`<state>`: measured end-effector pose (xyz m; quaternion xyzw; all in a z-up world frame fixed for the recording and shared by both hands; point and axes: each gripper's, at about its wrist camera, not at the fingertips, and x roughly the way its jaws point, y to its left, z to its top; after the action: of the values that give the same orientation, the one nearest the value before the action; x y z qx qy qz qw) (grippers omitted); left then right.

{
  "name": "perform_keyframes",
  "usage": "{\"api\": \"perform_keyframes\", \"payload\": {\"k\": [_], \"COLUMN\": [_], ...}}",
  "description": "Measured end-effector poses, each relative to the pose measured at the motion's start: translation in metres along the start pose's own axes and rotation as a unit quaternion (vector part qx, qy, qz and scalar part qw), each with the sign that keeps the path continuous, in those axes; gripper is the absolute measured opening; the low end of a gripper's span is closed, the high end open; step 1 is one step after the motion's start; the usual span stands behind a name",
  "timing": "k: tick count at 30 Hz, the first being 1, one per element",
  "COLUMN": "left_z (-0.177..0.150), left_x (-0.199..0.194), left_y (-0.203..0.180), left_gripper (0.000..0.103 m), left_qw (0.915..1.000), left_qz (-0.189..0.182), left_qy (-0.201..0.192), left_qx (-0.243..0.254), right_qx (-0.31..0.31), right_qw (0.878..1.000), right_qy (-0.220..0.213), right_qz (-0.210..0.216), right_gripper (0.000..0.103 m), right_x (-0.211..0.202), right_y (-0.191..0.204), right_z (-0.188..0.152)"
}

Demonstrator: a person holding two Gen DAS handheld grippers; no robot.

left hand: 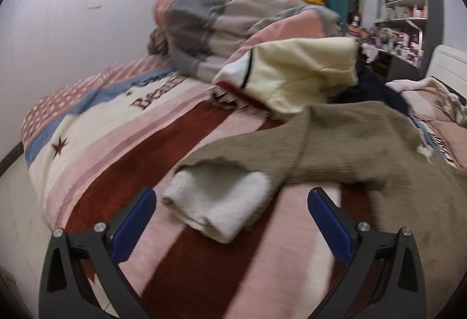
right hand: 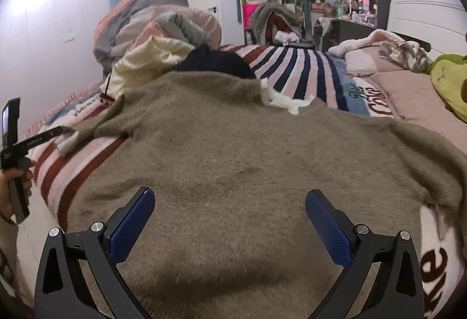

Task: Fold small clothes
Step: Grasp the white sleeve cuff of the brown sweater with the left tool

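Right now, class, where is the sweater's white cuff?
In the left wrist view the white cuff lies on the striped blanket, just ahead between the open left hand-held gripper fingers.

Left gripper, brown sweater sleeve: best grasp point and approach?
Judging by its pose, grip the white cuff at the sleeve's free end. It lies flat on the striped blanket, directly ahead of the open left gripper. Come straight forward and low, one finger sliding under the cuff's open edge, pinching through both layers.
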<state>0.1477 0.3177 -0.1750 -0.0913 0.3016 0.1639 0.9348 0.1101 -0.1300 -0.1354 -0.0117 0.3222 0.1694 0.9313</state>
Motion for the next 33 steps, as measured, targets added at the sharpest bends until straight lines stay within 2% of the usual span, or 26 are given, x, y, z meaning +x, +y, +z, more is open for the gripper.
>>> {"api": "perform_keyframes", "payload": {"k": [3,7,9,13,15,18,22,26,29,33], "left_z": [-0.004,-0.013,-0.019,-0.024,-0.022,-0.017,-0.009,0.006,0.019,0.031], "left_x": [0.016,0.039,0.045,0.052,0.049,0.044,0.025,-0.005,-0.035,-0.077], "left_y": [0.001,-0.005,-0.013,-0.024,-0.020,-0.014,-0.018,-0.030,-0.046,-0.084], "left_gripper": [0.102,0.101,0.084,0.060,0.033,0.013,0.009,0.009,0.008,0.008], "left_qw": [0.9998,0.9989,0.9981,0.9970,0.9970,0.9978,0.9986,0.9992,0.9968,0.9886], "left_qz": [0.006,-0.009,-0.016,0.028,0.046,0.039,0.029,-0.011,-0.062,-0.122], "left_qy": [0.016,0.045,0.056,0.052,0.045,0.041,0.018,-0.008,-0.028,-0.057], "left_qx": [0.003,0.010,0.019,0.049,0.043,0.033,0.040,0.038,0.043,0.069], "right_qx": [-0.010,-0.013,-0.009,-0.005,-0.005,-0.006,0.002,0.013,0.023,0.039], "right_qw": [1.000,1.000,1.000,1.000,0.999,0.999,0.999,1.000,1.000,0.999], "right_qy": [0.013,0.024,0.027,0.029,0.031,0.034,0.032,0.023,0.011,-0.006], "right_qz": [0.001,-0.003,-0.003,-0.007,-0.008,-0.013,-0.011,-0.005,0.001,0.012], "right_gripper": [0.102,0.102,0.102,0.102,0.102,0.102,0.102,0.102,0.102,0.102], "right_x": [0.013,0.025,0.029,0.032,0.032,0.033,0.030,0.023,0.014,-0.001], "right_y": [0.003,0.001,0.001,-0.001,-0.001,-0.003,-0.007,-0.012,-0.018,-0.028], "right_z": [0.000,0.002,0.003,0.001,0.000,-0.002,-0.004,-0.004,-0.004,-0.006]}}
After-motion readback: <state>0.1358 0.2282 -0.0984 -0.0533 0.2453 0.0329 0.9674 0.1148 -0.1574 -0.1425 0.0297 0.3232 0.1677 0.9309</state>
